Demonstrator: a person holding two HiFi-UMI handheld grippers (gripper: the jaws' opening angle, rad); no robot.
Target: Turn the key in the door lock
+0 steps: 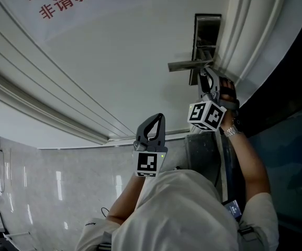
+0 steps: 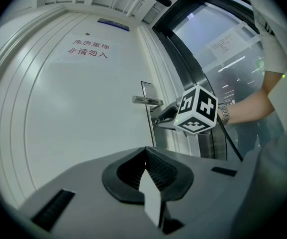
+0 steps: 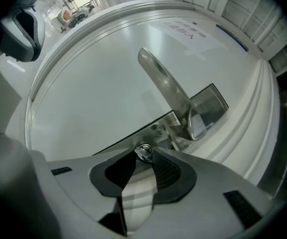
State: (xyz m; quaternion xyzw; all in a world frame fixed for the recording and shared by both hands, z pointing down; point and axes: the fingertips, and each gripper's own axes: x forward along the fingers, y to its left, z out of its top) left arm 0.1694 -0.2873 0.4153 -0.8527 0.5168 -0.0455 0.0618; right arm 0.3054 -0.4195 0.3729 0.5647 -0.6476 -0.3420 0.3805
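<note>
Right tool [image 3: 144, 156] tight on key [image 3: 143, 151]

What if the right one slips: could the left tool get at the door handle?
Probably yes: nothing stands between the left tool and the handle; the right tool grips the key.

Key [image 3: 144, 153]: small silvery metal head, seated in the door lock [image 3: 209, 107] just below the lever handle [image 3: 161, 78], pinched between the right gripper's [image 1: 207, 78] jaw tips. Lock: tall polished steel plate at the white door's [image 1: 114, 61] edge, handle level.
</note>
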